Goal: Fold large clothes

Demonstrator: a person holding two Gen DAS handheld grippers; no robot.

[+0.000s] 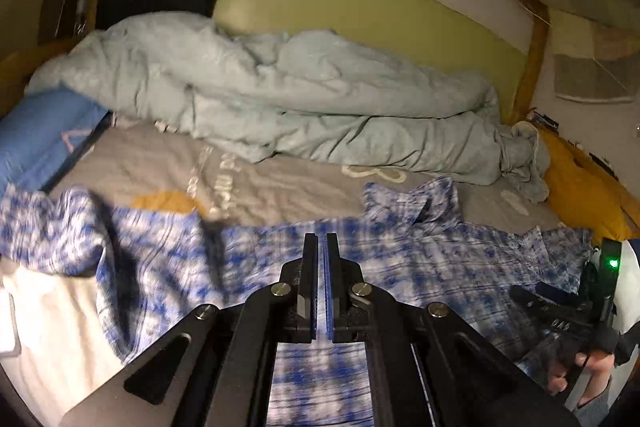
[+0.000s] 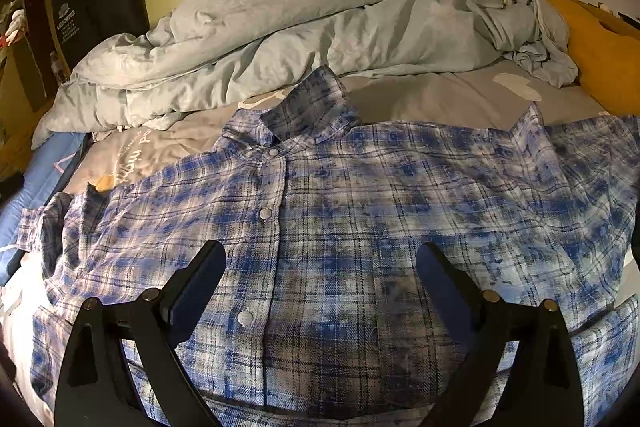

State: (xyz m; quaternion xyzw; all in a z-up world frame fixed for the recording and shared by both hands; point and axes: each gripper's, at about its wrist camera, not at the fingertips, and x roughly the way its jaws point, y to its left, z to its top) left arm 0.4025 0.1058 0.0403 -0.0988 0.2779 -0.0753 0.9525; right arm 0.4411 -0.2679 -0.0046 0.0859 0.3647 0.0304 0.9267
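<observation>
A blue and white plaid shirt (image 2: 360,207) lies spread face up on the bed, buttoned, with its collar (image 2: 308,111) toward the duvet. My right gripper (image 2: 321,249) hovers over the shirt's front, open wide, with nothing between its fingers. In the left wrist view the same shirt (image 1: 400,267) stretches across below my left gripper (image 1: 321,237). Its blue pads are pressed together and I see no cloth between them. The shirt's left sleeve (image 1: 60,235) is bunched up and blurred at the left. A hand (image 1: 576,367) grips the right gripper's handle at the right edge.
A crumpled pale blue duvet (image 1: 280,91) lies along the far side of the bed against the green wall. A grey printed sheet (image 1: 160,163) covers the mattress. A blue pillow (image 1: 44,135) sits at the left and a yellow one (image 1: 576,187) at the right. White cloth (image 1: 52,315) lies near left.
</observation>
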